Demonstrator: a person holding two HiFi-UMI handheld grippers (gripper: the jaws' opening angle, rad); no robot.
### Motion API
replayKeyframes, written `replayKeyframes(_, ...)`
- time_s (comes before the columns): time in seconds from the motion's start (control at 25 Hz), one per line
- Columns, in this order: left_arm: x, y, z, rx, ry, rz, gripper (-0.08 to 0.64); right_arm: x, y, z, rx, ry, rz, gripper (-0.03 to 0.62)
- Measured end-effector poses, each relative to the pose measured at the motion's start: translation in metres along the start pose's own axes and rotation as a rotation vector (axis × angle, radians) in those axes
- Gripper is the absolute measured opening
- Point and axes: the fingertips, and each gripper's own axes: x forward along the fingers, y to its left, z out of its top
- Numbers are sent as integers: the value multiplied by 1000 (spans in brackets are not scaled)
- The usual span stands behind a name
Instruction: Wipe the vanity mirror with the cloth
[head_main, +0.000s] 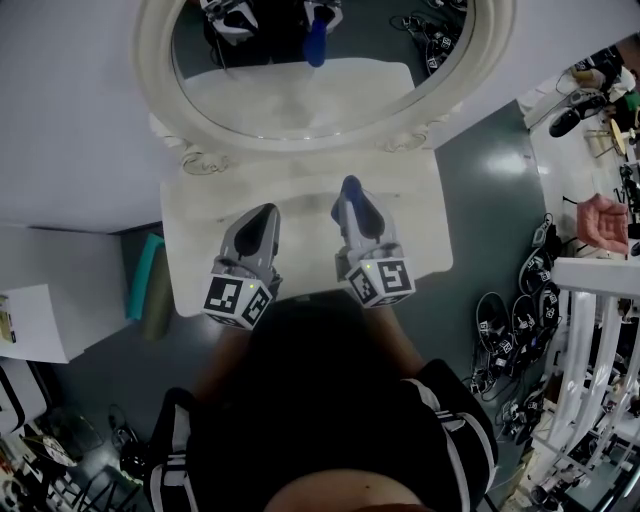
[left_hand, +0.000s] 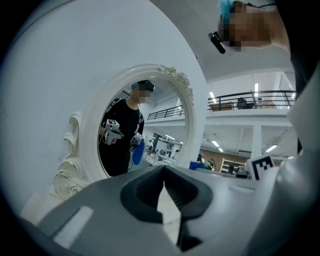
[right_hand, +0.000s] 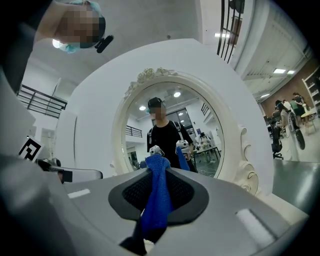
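Note:
The oval vanity mirror (head_main: 290, 100) in its ornate white frame stands at the back of the white vanity top (head_main: 200, 230). Both grippers hover side by side over that top, pointing at the glass and apart from it. My right gripper (head_main: 350, 188) is shut on a blue cloth (right_hand: 157, 200), and a fold of it sticks up past the jaw tips toward the mirror (right_hand: 170, 125). My left gripper (head_main: 262, 212) is shut with nothing in it; its tips (left_hand: 163, 171) meet in front of the mirror (left_hand: 145, 130). The glass reflects me, both grippers and the cloth.
A teal roll (head_main: 145, 275) lies on the grey floor left of the vanity, and a white sheet (head_main: 30, 320) further left. On the right are a white rack (head_main: 590, 300), tangled cables and devices (head_main: 500, 320), and another person's hand (head_main: 605, 220).

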Motion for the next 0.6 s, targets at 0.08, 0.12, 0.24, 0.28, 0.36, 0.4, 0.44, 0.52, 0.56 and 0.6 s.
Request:
replayKeyframes(0.08, 1, 0, 0, -1, -1, 0, 11, 1, 0, 0, -2, 3, -2, 60)
replayKeyframes(0.12, 1, 1, 0, -2, 0, 1, 11, 1, -1, -1, -2, 5, -4, 58)
replayKeyframes(0.24, 3, 0, -2, -7, 2, 1, 11, 2, -3, 0, 0, 6, -4, 58)
replayKeyframes(0.28, 3, 0, -2, -8, 2, 1, 11, 2, -4, 0, 2, 3, -4, 60)
replayKeyframes(0.36, 4, 0, -2, -8, 1, -1, 11, 2, -5, 2, 10, -8, -4, 58)
replayKeyframes(0.4, 4, 0, -1, -8, 0, -1, 11, 2, -5, 3, 12, -12, -4, 58)
replayKeyframes(0.44, 4, 0, -1, -6, 0, -1, 11, 2, -4, 4, 13, -15, -3, 58)
replayKeyframes(0.52, 3, 1, 0, -5, 0, 0, 11, 2, -3, 4, 13, -16, -1, 58)
replayKeyframes(0.56, 3, 2, 0, -6, 0, 1, 11, 3, -2, 4, 13, -16, 0, 58)
replayKeyframes(0.6, 3, 2, 0, -7, -1, 2, 11, 3, -1, 4, 13, -15, 0, 60)
